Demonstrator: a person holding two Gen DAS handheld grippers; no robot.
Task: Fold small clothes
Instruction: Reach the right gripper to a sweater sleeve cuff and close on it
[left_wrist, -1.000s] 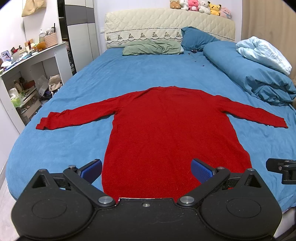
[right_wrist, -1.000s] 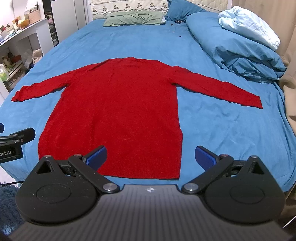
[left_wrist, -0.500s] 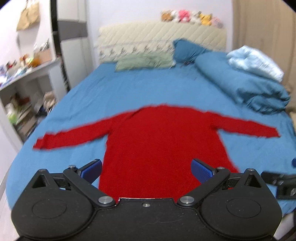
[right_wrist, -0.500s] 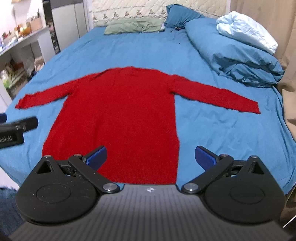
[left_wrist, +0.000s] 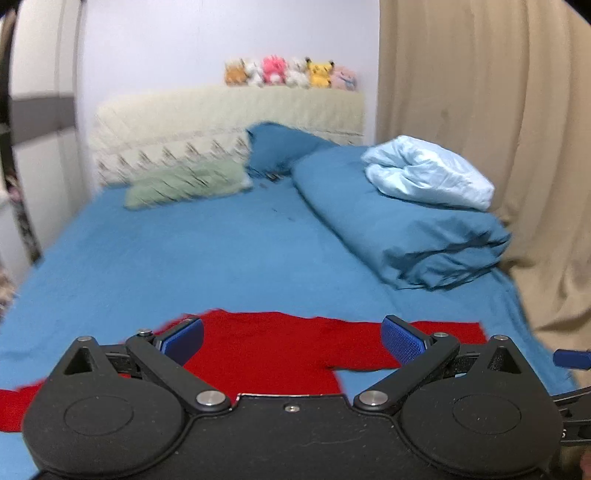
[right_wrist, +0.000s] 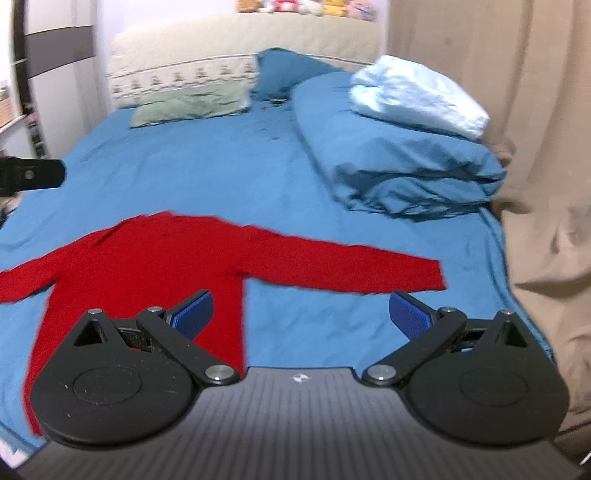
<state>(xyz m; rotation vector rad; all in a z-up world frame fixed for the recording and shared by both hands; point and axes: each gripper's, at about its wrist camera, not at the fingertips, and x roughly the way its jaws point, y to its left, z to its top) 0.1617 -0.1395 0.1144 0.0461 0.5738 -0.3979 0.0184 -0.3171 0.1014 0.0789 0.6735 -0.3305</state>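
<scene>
We hold both grippers above the near edge of the bed (right_wrist: 229, 155), and neither grips anything. The left gripper (left_wrist: 291, 341) has its blue pads spread wide with nothing between them; the right gripper (right_wrist: 301, 312) is spread just as wide and is likewise empty.

The red sweater (right_wrist: 155, 254) lies flat on the blue sheet, body running from the near edge toward the headboard, its 2 sleeves stretched out sideways. The sleeve on our right (right_wrist: 347, 264) has its long axis across the bed, slanting slightly toward us, and its cuff ends just beyond the right gripper's outer pad. We judge the right gripper the nearer one for that sleeve: it lies ahead and slightly below. The left gripper faces the sweater's upper body (left_wrist: 266, 345), with the other sleeve mostly hidden behind it. No fold is made yet.
</scene>
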